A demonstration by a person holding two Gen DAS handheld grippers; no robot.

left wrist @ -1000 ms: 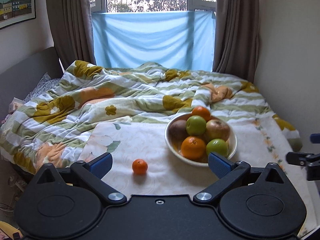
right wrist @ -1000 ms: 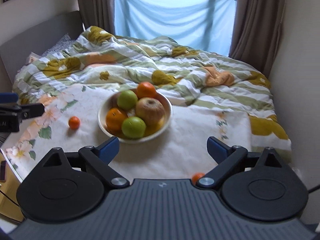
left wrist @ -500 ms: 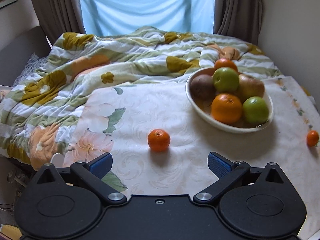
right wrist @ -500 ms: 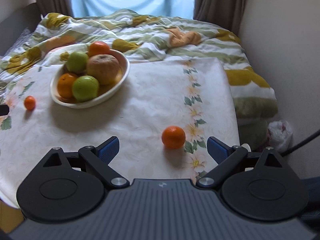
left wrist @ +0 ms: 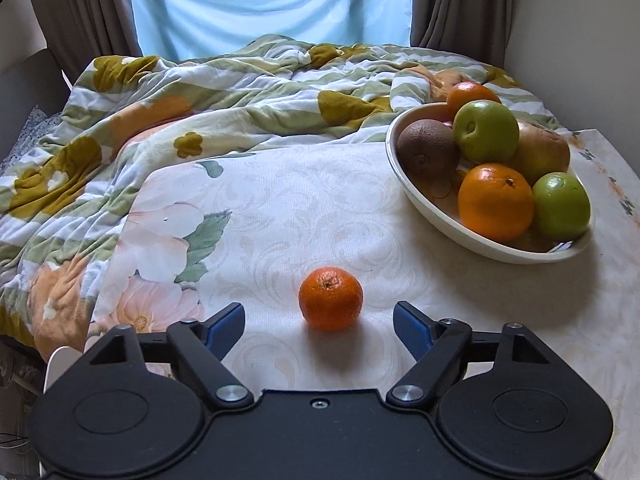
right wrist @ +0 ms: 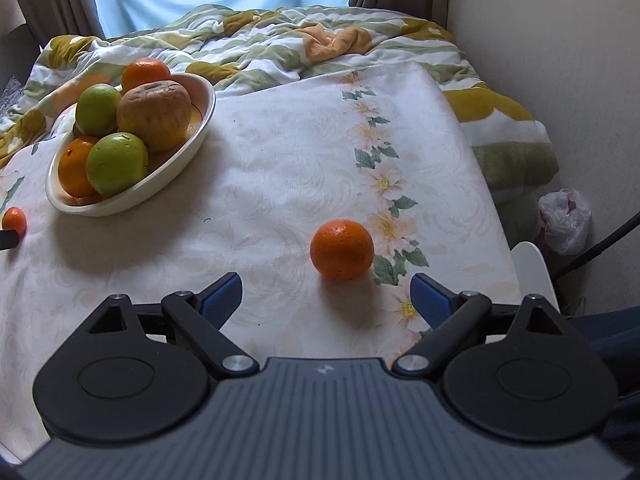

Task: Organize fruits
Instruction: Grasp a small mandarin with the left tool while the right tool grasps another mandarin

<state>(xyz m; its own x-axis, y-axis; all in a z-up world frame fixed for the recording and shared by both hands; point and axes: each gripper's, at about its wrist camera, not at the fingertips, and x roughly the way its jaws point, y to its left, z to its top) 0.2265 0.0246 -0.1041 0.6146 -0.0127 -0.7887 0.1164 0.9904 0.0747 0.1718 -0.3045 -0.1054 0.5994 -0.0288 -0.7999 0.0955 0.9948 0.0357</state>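
You are bringing both claws down over the cloth-covered surface point(left wrist: 304, 208), each one lined up on a stray mandarin. Starting at the left, your left claw point(left wrist: 319, 322) is standing apart with nothing gripped; its jaws have just been closing in, and the left mandarin point(left wrist: 330, 298) is sitting free on the cloth just ahead of the blue pads, centred in the gap, so the squeeze looks timed for a pickup. Further right, the white bowl point(left wrist: 404, 176) is already holding the kiwi point(left wrist: 429, 148), green apples, oranges and a brownish apple, which is likely why the loose fruit is being gathered toward it. To the right again, your right claw point(right wrist: 326, 294) is spread wide and empty, with the right mandarin point(right wrist: 342, 249) lying beyond its tips, a little toward the right pad and not yet between the jaws. You are probably needing to advance that claw slightly before closing, since round fruit may roll on the cloth.
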